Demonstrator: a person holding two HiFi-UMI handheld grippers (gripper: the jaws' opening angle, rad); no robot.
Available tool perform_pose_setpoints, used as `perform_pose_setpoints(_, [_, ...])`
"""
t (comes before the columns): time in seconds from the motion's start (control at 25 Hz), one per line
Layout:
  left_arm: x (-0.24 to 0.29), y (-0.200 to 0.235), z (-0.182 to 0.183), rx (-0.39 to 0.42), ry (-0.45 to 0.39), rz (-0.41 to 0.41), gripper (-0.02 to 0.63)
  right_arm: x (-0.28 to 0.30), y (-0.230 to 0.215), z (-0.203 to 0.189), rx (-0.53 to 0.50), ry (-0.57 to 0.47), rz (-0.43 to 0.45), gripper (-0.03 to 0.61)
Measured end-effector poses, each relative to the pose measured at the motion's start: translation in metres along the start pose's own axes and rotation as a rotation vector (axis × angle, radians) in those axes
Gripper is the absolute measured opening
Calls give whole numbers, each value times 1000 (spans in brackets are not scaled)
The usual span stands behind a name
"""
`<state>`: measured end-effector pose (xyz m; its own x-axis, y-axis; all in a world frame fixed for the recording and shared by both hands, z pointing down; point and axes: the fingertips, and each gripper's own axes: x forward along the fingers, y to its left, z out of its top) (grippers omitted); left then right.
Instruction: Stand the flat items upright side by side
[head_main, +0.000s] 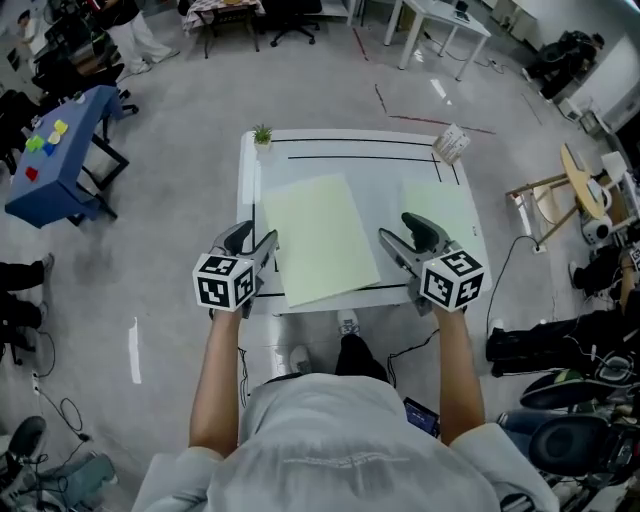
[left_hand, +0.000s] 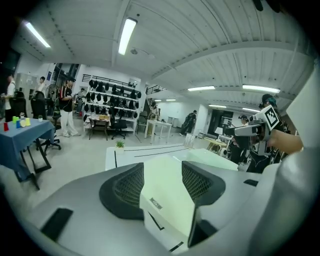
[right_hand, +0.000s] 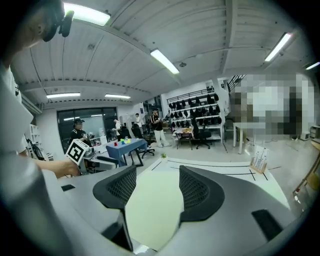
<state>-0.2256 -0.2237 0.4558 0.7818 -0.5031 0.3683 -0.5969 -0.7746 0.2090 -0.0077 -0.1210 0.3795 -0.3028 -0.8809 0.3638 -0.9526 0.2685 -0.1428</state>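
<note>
Pale-green sheet (head_main: 318, 238) between left gripper (head_main: 258, 240), right gripper (head_main: 397, 232); jaws apart.

Head view looks down; gripper views share table (head_main: 330, 143).

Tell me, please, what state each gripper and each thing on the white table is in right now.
left gripper: open, jaws apart at the large sheet's near corner, not pressing on it
right gripper: open, jaws apart, nothing gripped
large pale green sheet: lying flat, turned askew
second pale green sheet: lying flat
potted plant: upright
small rack: standing
</note>
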Motion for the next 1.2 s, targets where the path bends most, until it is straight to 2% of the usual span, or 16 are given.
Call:
perform_pose_setpoints(0.36, [36,17,-47,-108,130,74,253,95,-29,-34,102,178,245,295])
perform_pose_setpoints(0.56, [61,22,-75,-207,177,97,266,139,-51,-68,127,302,315,333])
perform_pose_setpoints(0.8, [83,24,-95,-399,182,33,333,176,-62,-108,176,421,404,402])
perform_pose_setpoints(0.96, [92,31,-107,-511,172,2,356,190,-59,-129,187,482,460,430])
perform_pose_setpoints(1.2, [100,23,-130,-575,204,-36,373,193,-62,-159,155,565,492,440])
